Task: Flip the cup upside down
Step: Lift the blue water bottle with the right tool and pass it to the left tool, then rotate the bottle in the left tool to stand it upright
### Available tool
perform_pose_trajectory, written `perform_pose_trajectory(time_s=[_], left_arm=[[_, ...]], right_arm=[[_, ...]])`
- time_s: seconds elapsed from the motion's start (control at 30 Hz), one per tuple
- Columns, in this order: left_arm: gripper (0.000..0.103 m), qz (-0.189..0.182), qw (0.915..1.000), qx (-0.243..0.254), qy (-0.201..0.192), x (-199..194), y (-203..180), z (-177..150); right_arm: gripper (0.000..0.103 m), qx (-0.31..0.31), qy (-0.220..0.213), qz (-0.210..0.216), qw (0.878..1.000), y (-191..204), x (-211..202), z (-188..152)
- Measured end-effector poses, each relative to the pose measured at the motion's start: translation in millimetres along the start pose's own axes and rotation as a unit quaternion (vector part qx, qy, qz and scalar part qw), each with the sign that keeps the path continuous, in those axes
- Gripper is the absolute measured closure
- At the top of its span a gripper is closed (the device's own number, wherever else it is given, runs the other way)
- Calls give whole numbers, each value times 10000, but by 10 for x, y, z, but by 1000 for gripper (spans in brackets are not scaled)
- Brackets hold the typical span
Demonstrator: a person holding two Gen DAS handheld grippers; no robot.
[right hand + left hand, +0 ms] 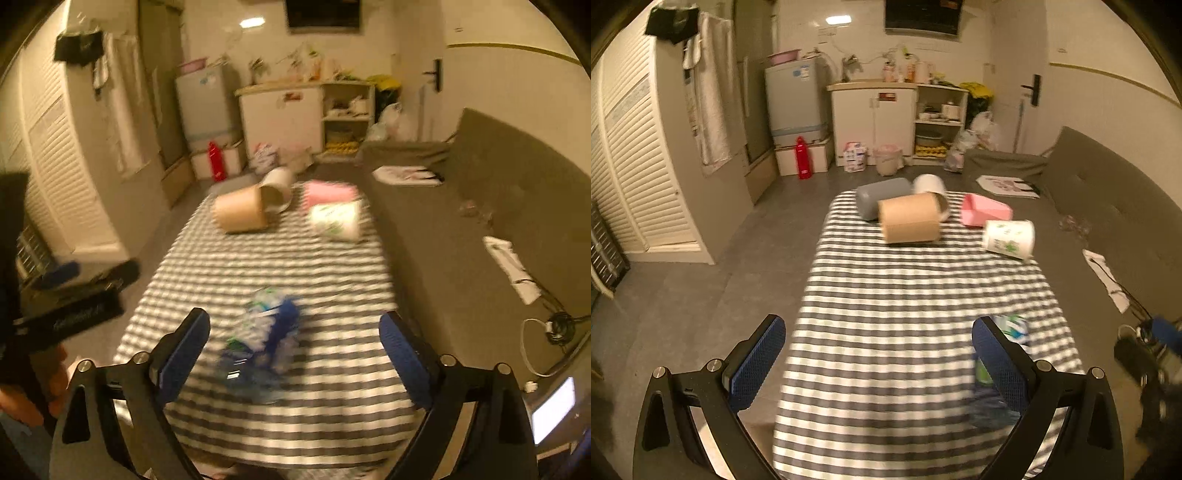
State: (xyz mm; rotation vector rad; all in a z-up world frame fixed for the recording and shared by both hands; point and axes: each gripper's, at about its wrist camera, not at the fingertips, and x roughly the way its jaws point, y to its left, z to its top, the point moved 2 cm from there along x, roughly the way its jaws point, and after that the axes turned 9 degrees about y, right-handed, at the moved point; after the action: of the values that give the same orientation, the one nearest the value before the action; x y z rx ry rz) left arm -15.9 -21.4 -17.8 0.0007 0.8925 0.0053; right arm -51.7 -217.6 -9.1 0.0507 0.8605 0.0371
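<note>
Several cups lie on their sides at the far end of the striped table [905, 295]: a brown cup [909, 218], a grey cup [879, 197], a white cup [932, 188], a pink one [984, 211] and a white cup with green leaves [1010, 238]. My left gripper [879, 363] is open and empty over the table's near left edge. My right gripper [293, 352] is open and empty above a blurred blue-and-white crumpled thing [266, 332], which also shows by the left gripper's right finger [1001, 354]. The brown cup [242, 214] and leaf cup [336, 219] show in the right wrist view.
A grey sofa [1089, 206] runs along the right of the table. White louvred cabinets [635, 166], a small fridge [796, 99] and a white cupboard [875, 118] stand beyond. The left gripper's body [70, 306] shows at the left in the right wrist view.
</note>
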Motion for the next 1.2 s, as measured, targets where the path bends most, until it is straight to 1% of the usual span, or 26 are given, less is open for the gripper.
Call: perform_pose_trajectory(time_s=[0.13,0.27,0.37,0.5,0.73,0.93,0.97,1.03,1.07,1.2], left_arm=[[0,-243,9993,262,132,21,-342,-91],[0,-415,9965,634,362,134,-680,-274],[0,-524,9942,742,571,268,-808,-412],[0,-761,9907,739,849,415,-893,-546],[0,-873,9844,843,1270,697,-1013,-708],[1,-1037,9802,820,1474,843,-1037,-771],[4,-1044,9801,818,1480,867,-1034,-764],[18,-1080,9789,822,1530,904,-1027,-756],[29,-1098,9778,826,1584,924,-1016,-757],[29,-1173,9767,793,1612,924,-974,-730]], right_arm=[[9,161,-7,-467,9988,-307,25,-30],[9,291,122,-456,9985,-447,131,-66],[9,312,152,-531,9980,-508,166,-101],[9,474,241,-517,9972,-608,246,-142],[9,689,365,-452,9959,-714,355,-144],[9,743,459,-431,9952,-728,442,-142],[9,740,468,-426,9952,-724,449,-140],[9,728,489,-428,9952,-713,473,-136],[9,722,496,-428,9952,-708,481,-136],[9,698,515,-427,9953,-684,512,-137]])
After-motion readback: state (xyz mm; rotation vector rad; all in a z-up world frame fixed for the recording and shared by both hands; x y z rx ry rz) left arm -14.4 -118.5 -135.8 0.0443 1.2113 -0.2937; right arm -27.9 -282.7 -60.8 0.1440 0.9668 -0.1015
